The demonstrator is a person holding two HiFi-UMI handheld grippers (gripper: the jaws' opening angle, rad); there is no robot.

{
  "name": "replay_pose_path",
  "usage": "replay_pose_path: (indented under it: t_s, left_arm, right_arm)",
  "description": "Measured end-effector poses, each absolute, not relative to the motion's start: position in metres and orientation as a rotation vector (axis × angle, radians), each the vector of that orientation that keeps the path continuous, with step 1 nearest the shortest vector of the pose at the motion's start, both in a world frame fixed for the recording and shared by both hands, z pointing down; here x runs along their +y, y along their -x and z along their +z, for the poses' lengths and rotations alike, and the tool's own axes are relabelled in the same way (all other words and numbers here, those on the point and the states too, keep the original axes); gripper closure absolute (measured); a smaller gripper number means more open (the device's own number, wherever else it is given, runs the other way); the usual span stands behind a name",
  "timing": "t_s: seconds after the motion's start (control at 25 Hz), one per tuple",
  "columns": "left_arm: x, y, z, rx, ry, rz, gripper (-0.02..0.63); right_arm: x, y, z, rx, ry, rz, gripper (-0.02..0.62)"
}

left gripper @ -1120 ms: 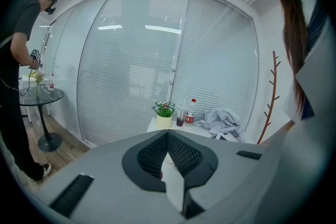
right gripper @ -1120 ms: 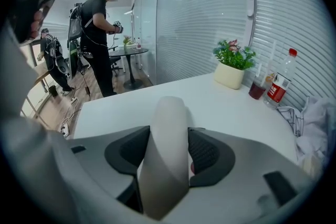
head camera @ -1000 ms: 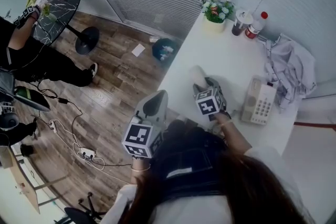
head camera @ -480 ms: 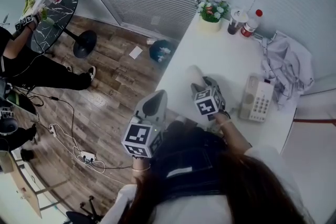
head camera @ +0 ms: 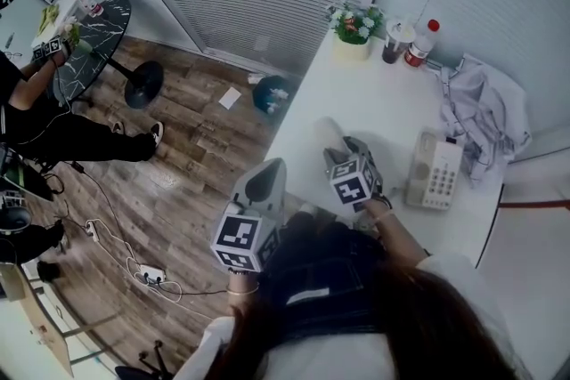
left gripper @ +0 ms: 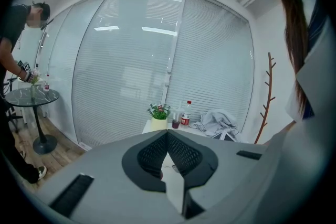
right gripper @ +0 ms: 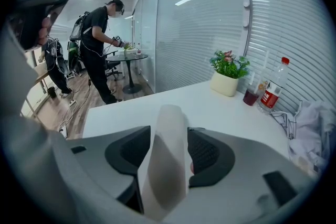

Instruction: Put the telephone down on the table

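Observation:
The beige telephone base (head camera: pixel 435 174) with its keypad lies on the white table (head camera: pixel 378 93) near the right edge. Its pale handset (head camera: pixel 330 133) sticks out ahead of my right gripper (head camera: pixel 342 152), which is shut on it over the table's near left part. In the right gripper view the handset (right gripper: pixel 166 149) fills the gap between both dark pads. Whether it touches the tabletop I cannot tell. My left gripper (head camera: pixel 265 181) hangs off the table's left edge over the wooden floor, and in its own view the left gripper (left gripper: pixel 168 132) is shut with its tips meeting and nothing held.
A potted plant (head camera: pixel 353 26), a dark drink cup (head camera: pixel 391 40) and a red-labelled bottle (head camera: pixel 417 45) stand at the table's far end. A grey cloth (head camera: pixel 479 113) lies right of the phone. Another person stands at a round black table (head camera: pixel 91 38) far left; cables lie on the floor (head camera: pixel 142 267).
The head view has shifted slightly. The right gripper still holds the handset at about the same place over the table, and the left gripper has barely moved.

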State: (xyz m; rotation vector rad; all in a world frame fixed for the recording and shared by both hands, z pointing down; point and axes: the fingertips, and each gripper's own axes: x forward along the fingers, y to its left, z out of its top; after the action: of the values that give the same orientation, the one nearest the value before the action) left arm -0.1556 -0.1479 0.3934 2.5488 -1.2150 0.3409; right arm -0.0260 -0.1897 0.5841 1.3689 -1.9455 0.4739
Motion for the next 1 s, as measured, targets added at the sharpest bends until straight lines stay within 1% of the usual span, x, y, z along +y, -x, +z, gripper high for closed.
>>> replay_pose_path:
  t_s: [0.24,0.48,0.56,1.0]
  left_arm:
    - [-0.149,0.154,0.391,-1.196,-2.562,0.354,0.594]
    - [-0.150,0.157,0.389,-1.193,-2.565,0.354,0.594]
    - [-0.150,0.156,0.390,-1.185,-2.561,0.355,0.594]
    - [-0.149,0.131,0.394,-1.077,-2.616,0.384,0.594]
  right_arm:
    - [-0.191,0.026,0.573,-1.951,-1.414,0.462,0.393]
    - [-0.188,0.025,0.556,-1.960,-1.465,0.447,0.403]
    - [-0.186,0.024,0.552,-1.958,-1.484,0.441,0.420]
    - [-0.176,0.007,0.536,-1.944,-1.568,0.446,0.428]
